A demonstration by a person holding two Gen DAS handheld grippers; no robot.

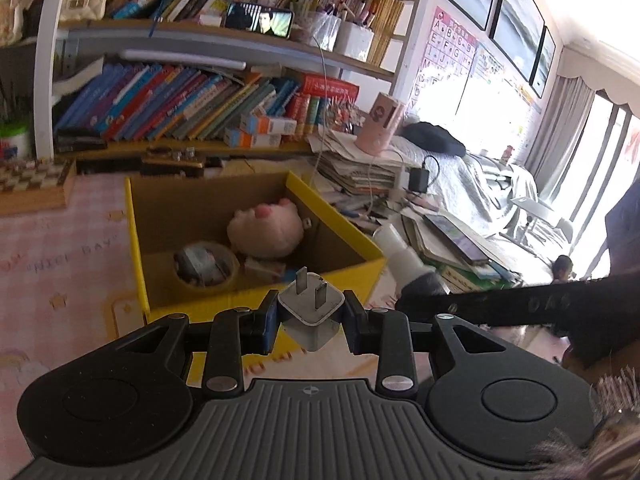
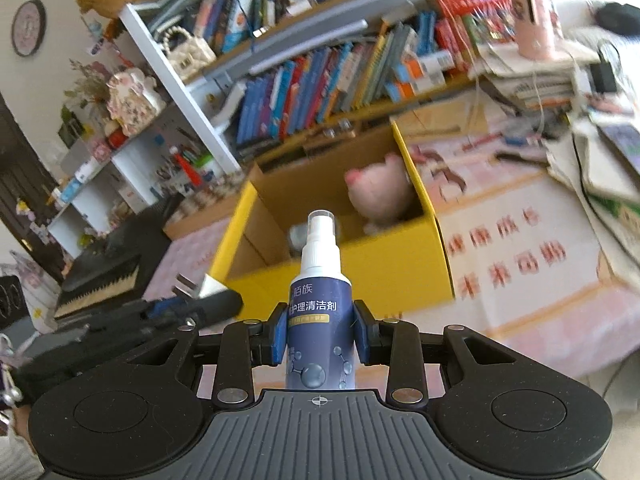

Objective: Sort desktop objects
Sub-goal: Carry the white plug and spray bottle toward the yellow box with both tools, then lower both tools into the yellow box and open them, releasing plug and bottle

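Observation:
My left gripper (image 1: 310, 322) is shut on a white plug adapter (image 1: 311, 312), prongs pointing up, just in front of the near wall of a yellow cardboard box (image 1: 256, 304). Inside the box lie a pink plush toy (image 1: 266, 230) and a roll of tape (image 1: 206, 266). My right gripper (image 2: 320, 334) is shut on a blue spray bottle (image 2: 320, 328) with a white nozzle, held upright before the same yellow box (image 2: 360, 276). The spray bottle (image 1: 404, 258) also shows at the right of the left wrist view. The left gripper with the plug adapter (image 2: 200, 286) appears at the left of the right wrist view.
The box stands on a pink patterned desk mat (image 1: 60, 264). Behind it runs a bookshelf (image 1: 200, 108) full of books. Stacks of papers and books (image 1: 360, 168) pile up to the right, with a pink cup (image 1: 380, 126) on top. A wooden chessboard (image 1: 32, 186) sits at the far left.

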